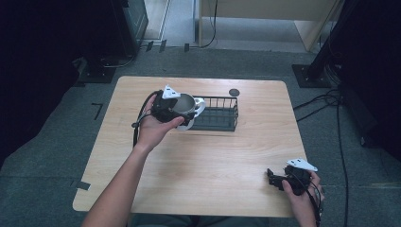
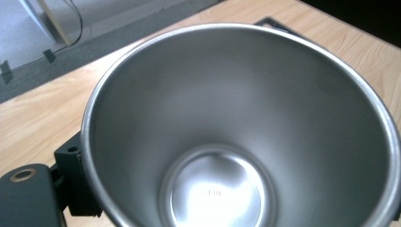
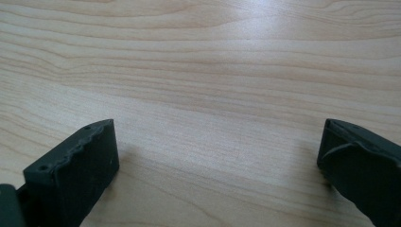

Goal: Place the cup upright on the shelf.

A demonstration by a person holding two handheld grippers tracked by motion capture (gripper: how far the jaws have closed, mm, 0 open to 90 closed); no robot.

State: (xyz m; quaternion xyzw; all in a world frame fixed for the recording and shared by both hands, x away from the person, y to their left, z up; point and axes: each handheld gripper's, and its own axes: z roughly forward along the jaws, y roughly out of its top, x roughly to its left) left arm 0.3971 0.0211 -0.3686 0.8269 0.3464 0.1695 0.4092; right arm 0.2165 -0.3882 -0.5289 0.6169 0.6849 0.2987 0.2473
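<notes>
Room: grey carpet is spreading around the light wooden counter [image 1: 203,156], with black stands and cables sitting at the edges and pale furniture standing at the far side.
Surface: wood grain is running bare under the right tongs [image 3: 217,165], and a small dark round disc [image 1: 233,92] is lying near the far edge.
Left tongs [image 1: 177,113]: they are clamping the wall of the white mug with a steel lining [image 1: 187,108], one jaw showing outside the rim in the left gripper view.
Mug: it is hanging tilted at the near left end of the black wire basket [image 1: 216,113]; inside, the steel [image 2: 236,132] is looking empty.
Right tongs: jaws are standing wide apart, low over the counter's near right corner, holding nothing.
Step, as I judge it: the mug is probably heading into or out of the basket.
Doing it well: keeping the grip firm on the rim, levelling the mug, and clearing the wire wall and handle before lowering.
</notes>
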